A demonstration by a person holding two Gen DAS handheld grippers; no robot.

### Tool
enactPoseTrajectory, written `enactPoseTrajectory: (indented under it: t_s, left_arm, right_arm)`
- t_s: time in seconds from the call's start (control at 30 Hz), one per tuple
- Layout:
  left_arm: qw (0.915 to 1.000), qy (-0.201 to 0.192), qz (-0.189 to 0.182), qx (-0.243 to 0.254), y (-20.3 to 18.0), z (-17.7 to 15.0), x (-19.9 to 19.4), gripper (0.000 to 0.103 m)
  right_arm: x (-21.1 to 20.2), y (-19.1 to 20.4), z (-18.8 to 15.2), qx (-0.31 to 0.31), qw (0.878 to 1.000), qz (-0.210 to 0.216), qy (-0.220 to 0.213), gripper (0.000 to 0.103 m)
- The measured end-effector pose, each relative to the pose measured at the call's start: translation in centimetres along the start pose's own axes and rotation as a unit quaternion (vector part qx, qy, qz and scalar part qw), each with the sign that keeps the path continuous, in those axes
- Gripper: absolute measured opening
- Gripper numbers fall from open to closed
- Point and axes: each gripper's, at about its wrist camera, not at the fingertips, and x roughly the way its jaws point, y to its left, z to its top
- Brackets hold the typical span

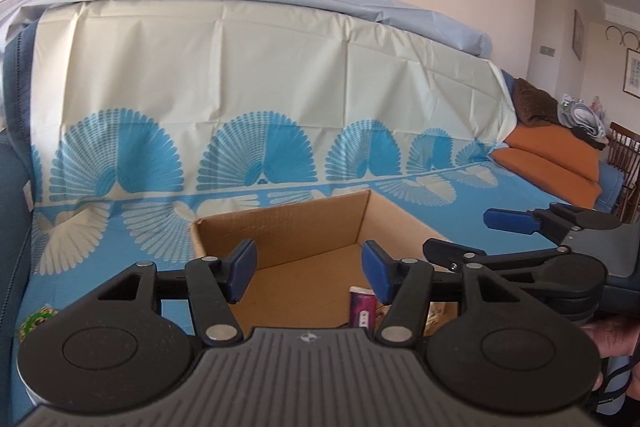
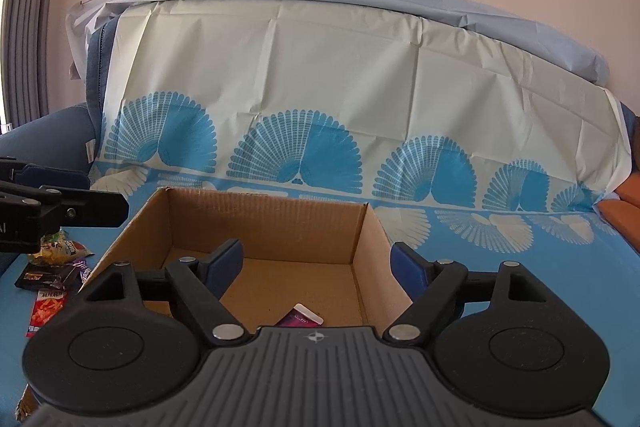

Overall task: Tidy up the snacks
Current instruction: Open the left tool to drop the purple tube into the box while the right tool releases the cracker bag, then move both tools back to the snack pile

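Observation:
An open cardboard box [image 1: 280,211] [image 2: 264,197] stands on the blue patterned cloth. On its floor, near the front wall, lies a purple snack packet [image 1: 362,309] [image 2: 302,317]. My left gripper [image 1: 310,269] hovers over the box's left front part, open, with nothing between its blue pads. My right gripper [image 2: 318,265] hangs over the box's front right part, open wider and also empty. Each gripper shows in the other's view: the right gripper [image 1: 480,235] at the right edge, the left gripper [image 2: 80,193] at the left edge. A pile of loose snacks [image 2: 56,267] lies left of the box.
The cloth [image 2: 500,267] covers a sofa seat and runs up its backrest. A red packet [image 2: 46,307] lies at the front of the pile, and a green-patterned snack [image 1: 36,321] sits at the far left. Orange cushions [image 1: 552,163] lie to the right. A hand [image 1: 612,339] holds the right gripper.

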Motion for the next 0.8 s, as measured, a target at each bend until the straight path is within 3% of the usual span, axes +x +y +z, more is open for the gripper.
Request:
enactPoseTrajectory:
  t_s: [0.4, 0.47, 0.63, 0.73, 0.8]
  left_arm:
    - [0.9981, 0.028, 0.053, -0.012, 4.3, -1.0, -2.4, 0.062]
    - [0.9977, 0.029, 0.060, -0.014, 5.1, -1.1, -3.0, 0.057]
    - [0.9959, 0.032, 0.082, -0.021, 7.7, -1.4, -4.7, 0.025]
    - [0.9910, 0.044, 0.107, -0.068, 10.8, -1.6, -5.6, 0.024]
    - [0.9822, 0.070, 0.126, -0.120, 13.5, -2.1, -5.9, 0.024]
  right_arm:
    - [0.1, 6.1, 0.5, -0.029, 0.999, 0.034, -0.007, 0.082]
    - [0.1, 7.3, 0.5, -0.034, 0.998, 0.044, -0.006, 0.082]
    - [0.1, 10.1, 0.5, -0.050, 0.996, 0.069, -0.005, 0.082]
    - [0.1, 11.6, 0.5, -0.056, 0.995, 0.083, -0.006, 0.082]
    - [0.0, 12.4, 0.4, -0.059, 0.994, 0.091, -0.008, 0.082]
